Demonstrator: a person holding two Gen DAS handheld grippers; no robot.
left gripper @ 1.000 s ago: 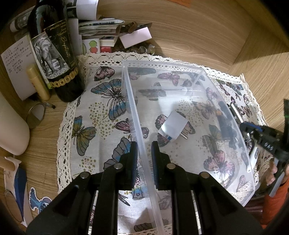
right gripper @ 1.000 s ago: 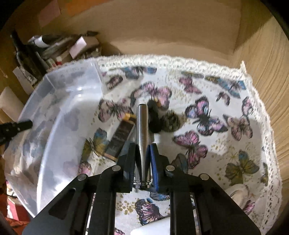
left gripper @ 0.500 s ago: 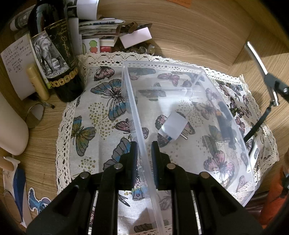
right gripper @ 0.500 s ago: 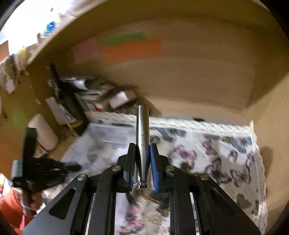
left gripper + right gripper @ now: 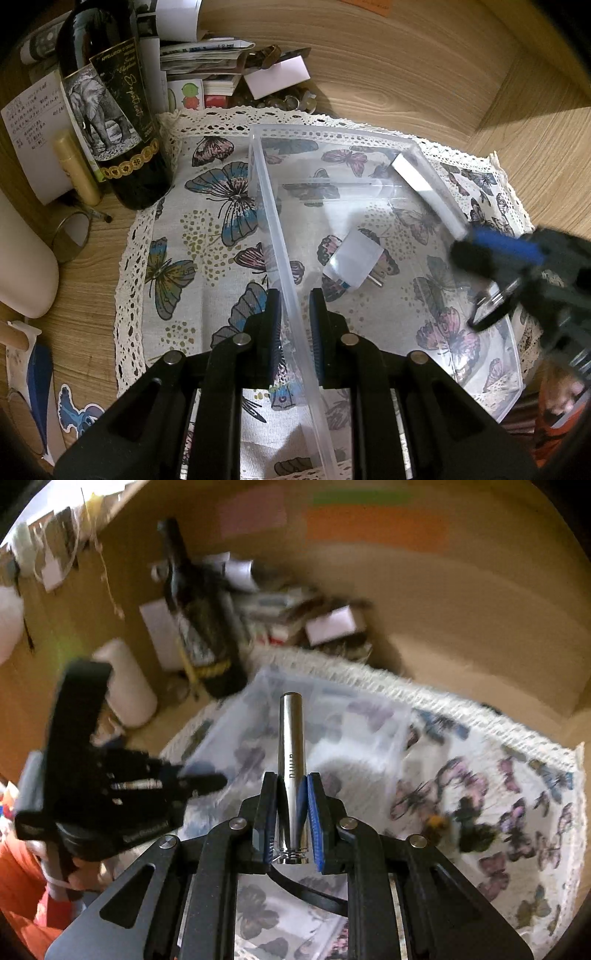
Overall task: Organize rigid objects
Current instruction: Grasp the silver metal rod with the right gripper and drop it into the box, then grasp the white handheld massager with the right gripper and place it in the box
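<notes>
Between the left gripper's (image 5: 293,317) closed pads runs the near wall of a clear bin (image 5: 402,142); a white plug (image 5: 356,260) lies inside, just ahead. Beneath is a butterfly cloth (image 5: 207,225) on a wooden bench (image 5: 388,70), a bottle (image 5: 110,103) far left.

Ahead of the right gripper (image 5: 291,805) juts the silver tube (image 5: 291,738) it clamps, over the blurred bin (image 5: 325,716); the left gripper (image 5: 199,781) sits left.
</notes>
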